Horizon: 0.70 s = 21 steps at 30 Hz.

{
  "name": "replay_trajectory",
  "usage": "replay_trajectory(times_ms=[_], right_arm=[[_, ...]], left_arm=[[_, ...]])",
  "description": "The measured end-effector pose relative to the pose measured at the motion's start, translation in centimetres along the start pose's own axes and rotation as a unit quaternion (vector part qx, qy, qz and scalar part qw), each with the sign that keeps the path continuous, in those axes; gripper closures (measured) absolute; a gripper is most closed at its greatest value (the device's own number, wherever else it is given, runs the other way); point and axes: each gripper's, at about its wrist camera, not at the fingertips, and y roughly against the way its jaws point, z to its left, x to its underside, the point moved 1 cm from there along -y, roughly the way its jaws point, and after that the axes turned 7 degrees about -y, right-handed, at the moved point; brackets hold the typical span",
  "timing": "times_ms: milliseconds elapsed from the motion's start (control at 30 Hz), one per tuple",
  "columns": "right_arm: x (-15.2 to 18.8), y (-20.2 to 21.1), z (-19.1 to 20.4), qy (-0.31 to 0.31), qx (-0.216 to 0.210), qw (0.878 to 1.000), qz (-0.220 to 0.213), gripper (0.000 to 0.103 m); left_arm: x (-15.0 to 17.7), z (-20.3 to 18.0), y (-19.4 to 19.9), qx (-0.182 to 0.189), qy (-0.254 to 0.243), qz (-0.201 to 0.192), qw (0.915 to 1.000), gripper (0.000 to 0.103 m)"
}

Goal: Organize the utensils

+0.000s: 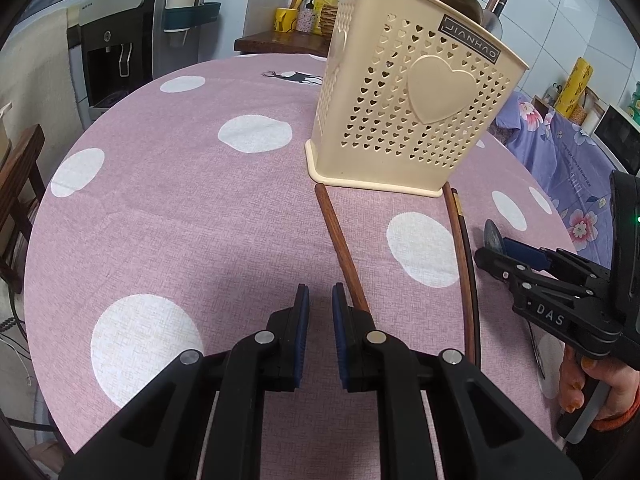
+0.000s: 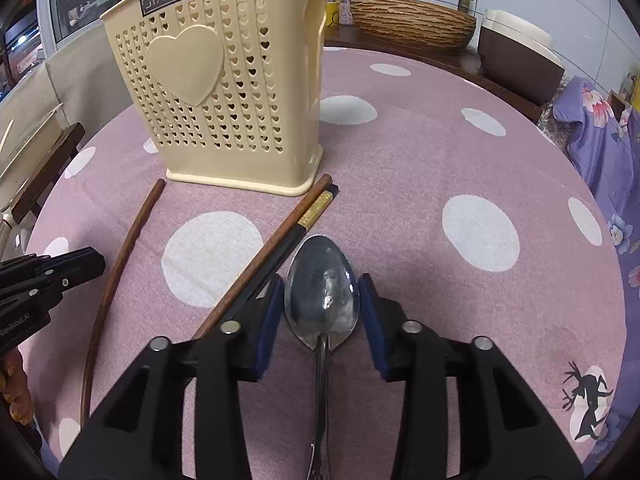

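A cream plastic utensil holder [image 1: 400, 120] [image 2: 208, 92] with heart-shaped holes stands on the pink dotted tablecloth [image 2: 440, 160]. A metal spoon [image 2: 322, 292] lies bowl-forward between the pads of my right gripper [image 2: 322, 308], which touch both sides of the bowl. A brown chopstick and a black gold-banded chopstick [image 2: 280, 248] lie together just left of it. Another brown chopstick [image 1: 344, 248] [image 2: 116, 276] lies alone, its near end beside the right finger of my left gripper [image 1: 321, 312]. That gripper's pads are nearly together with nothing between them. In the left wrist view my right gripper [image 1: 492, 246] comes in from the right.
A hand [image 1: 580, 388] holds the right gripper's handle. Beyond the round table stand a water dispenser [image 1: 116, 44], a wooden counter with cups and bottles [image 1: 296, 16], a woven basket [image 2: 412, 20], a rice cooker [image 2: 516, 52] and a floral cloth [image 2: 600, 152]. A wooden chair [image 1: 20, 184] stands at the left.
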Motion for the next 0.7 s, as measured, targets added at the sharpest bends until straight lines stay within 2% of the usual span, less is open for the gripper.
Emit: replay_trajectory(times_ms=[33, 67, 167, 200, 433, 633, 700], right_arm=[[0.0, 0.0, 0.0, 0.000, 0.000, 1.000, 0.000, 0.065], [0.0, 0.0, 0.0, 0.000, -0.001, 1.000, -0.001, 0.065], [0.1, 0.0, 0.0, 0.000, -0.001, 1.000, -0.003, 0.065], [0.2, 0.0, 0.0, 0.000, -0.002, 1.000, -0.003, 0.065], [0.2, 0.1, 0.0, -0.005, -0.002, 1.000, -0.004, 0.065], [0.3, 0.1, 0.0, -0.006, 0.001, 1.000, -0.007, 0.065], [0.3, 0.0, 0.0, -0.007, 0.002, 1.000, -0.007, 0.065]], left_arm=[[-0.2, 0.1, 0.0, 0.002, 0.007, 0.001, 1.0000, 0.087], [-0.3, 0.2, 0.1, 0.004, 0.013, -0.003, 0.9999, 0.079], [-1.4, 0.4, 0.7, 0.004, 0.027, -0.024, 0.9994, 0.043], [-1.8, 0.1, 0.7, 0.001, 0.022, -0.027, 0.9994, 0.040], [-3.2, -2.0, -1.9, -0.033, -0.015, -0.004, 0.9994, 0.042], [-3.6, -2.3, -3.3, -0.062, -0.014, 0.001, 0.9980, 0.059], [-3.8, -2.5, -3.5, -0.071, -0.023, 0.000, 0.9972, 0.073]])
